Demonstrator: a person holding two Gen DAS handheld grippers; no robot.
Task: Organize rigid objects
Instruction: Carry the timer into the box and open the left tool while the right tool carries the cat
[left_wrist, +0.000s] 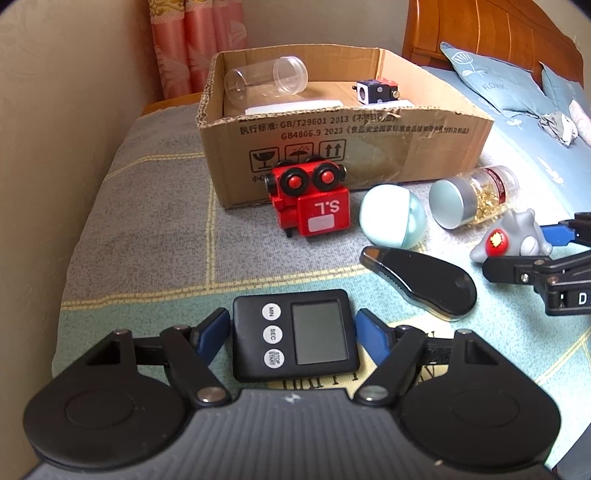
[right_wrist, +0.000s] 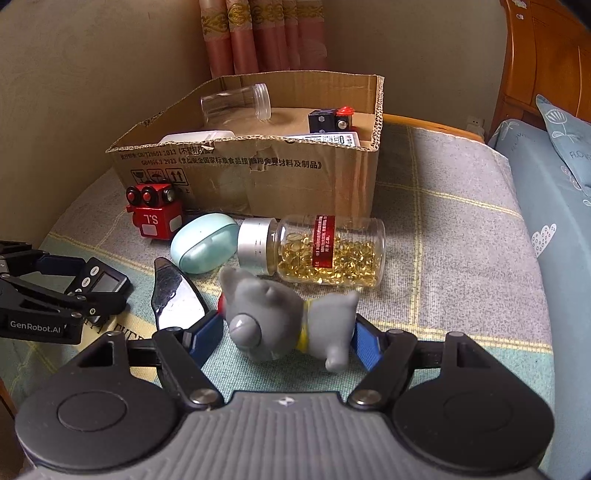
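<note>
My left gripper (left_wrist: 293, 330) has its blue pads on both sides of a black digital timer (left_wrist: 295, 334) lying on the blanket; the pads touch its edges. My right gripper (right_wrist: 286, 332) straddles a grey toy figure (right_wrist: 284, 321) lying on its side, pads close against it. An open cardboard box (left_wrist: 332, 147) stands behind. Inside it lie a clear plastic jar (left_wrist: 266, 79) and a black cube toy (left_wrist: 375, 92). In front of the box lie a red toy train (left_wrist: 310, 201), a mint egg-shaped case (left_wrist: 393, 219), a capsule bottle (left_wrist: 471, 195) and a black clip-like tool (left_wrist: 421, 282).
The items lie on a grey-green checked blanket (left_wrist: 147, 240) over a bed. A beige wall (left_wrist: 44, 147) is on the left, pink curtains (left_wrist: 199, 44) behind. A blue pillow (left_wrist: 495, 81) and wooden headboard (left_wrist: 480, 33) are at the right.
</note>
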